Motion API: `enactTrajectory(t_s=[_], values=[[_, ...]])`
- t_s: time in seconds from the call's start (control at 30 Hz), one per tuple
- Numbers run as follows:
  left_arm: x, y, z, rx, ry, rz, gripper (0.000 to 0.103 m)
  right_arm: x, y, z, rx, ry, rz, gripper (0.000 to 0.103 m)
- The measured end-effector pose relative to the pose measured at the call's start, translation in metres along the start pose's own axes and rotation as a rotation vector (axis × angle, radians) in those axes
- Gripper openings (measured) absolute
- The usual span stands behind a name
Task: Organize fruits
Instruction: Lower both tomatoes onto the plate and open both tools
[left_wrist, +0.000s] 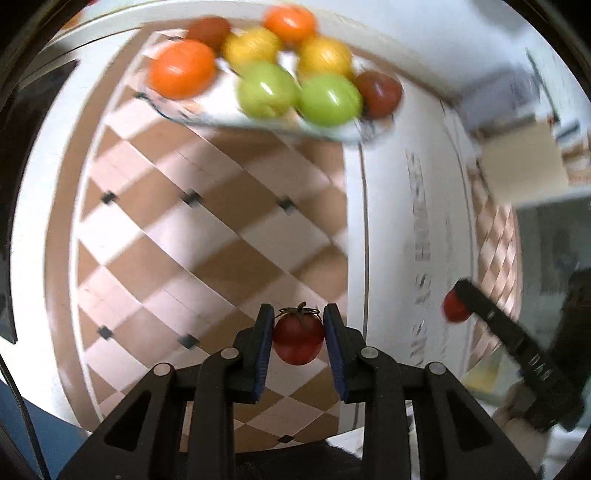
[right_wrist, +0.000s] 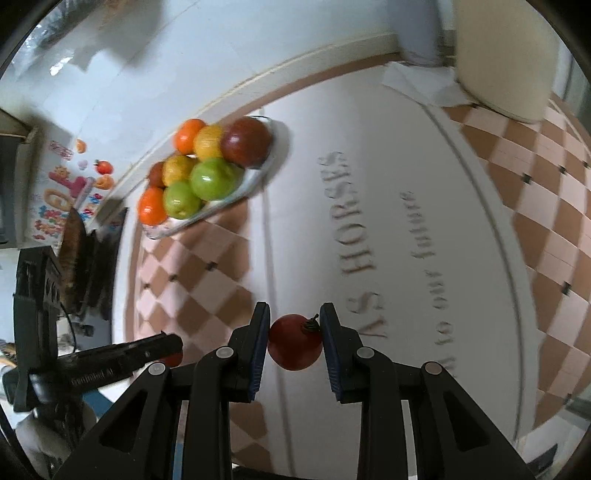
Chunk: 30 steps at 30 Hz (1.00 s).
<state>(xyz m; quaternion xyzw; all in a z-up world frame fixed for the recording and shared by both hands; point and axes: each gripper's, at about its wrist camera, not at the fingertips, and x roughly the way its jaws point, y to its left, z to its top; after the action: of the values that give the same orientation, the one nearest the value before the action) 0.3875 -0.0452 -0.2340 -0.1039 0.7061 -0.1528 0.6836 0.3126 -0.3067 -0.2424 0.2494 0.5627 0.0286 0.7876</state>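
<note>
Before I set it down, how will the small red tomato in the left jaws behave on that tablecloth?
The tomato looks round and glossy, so it would probably roll on the flat tablecloth. Its skin seems thin, so hard squeezing from the left gripper may bruise it. It is likely light.

red tomato (left_wrist: 298, 339) in black left gripper (left_wrist: 299, 332), blue pads (left_wrist: 266, 350); red tomato (right_wrist: 294, 342) in black right gripper (right_wrist: 294, 338). plate (right_wrist: 255, 177) fruit — orange, yellow, green, dark red. tablecloth (left_wrist: 207, 229) — tan/white checks.
</note>
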Motion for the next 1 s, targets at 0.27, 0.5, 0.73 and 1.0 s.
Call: enactTrajectory(t_s=[0.27,0.5,0.73,1.0], values=[[-0.03,0.064,0.07,-0.294,-0.124,-0.123,0.025,0.062,0.094,0.096,-0.05,0.088,0.279,0.03],[-0.012,0.109,0.117,-0.501,-0.123,-0.233,0.025,0.135,0.167,0.169,-0.179,0.219,0.237,0.03],[0.005,0.121,0.137,-0.57,-0.095,-0.278,0.027,0.171,0.185,0.186,-0.207,0.309,0.163,0.034],[-0.002,0.108,0.146,-0.502,-0.092,-0.142,0.046,0.15,0.171,0.185,-0.24,0.239,0.036,0.078]])
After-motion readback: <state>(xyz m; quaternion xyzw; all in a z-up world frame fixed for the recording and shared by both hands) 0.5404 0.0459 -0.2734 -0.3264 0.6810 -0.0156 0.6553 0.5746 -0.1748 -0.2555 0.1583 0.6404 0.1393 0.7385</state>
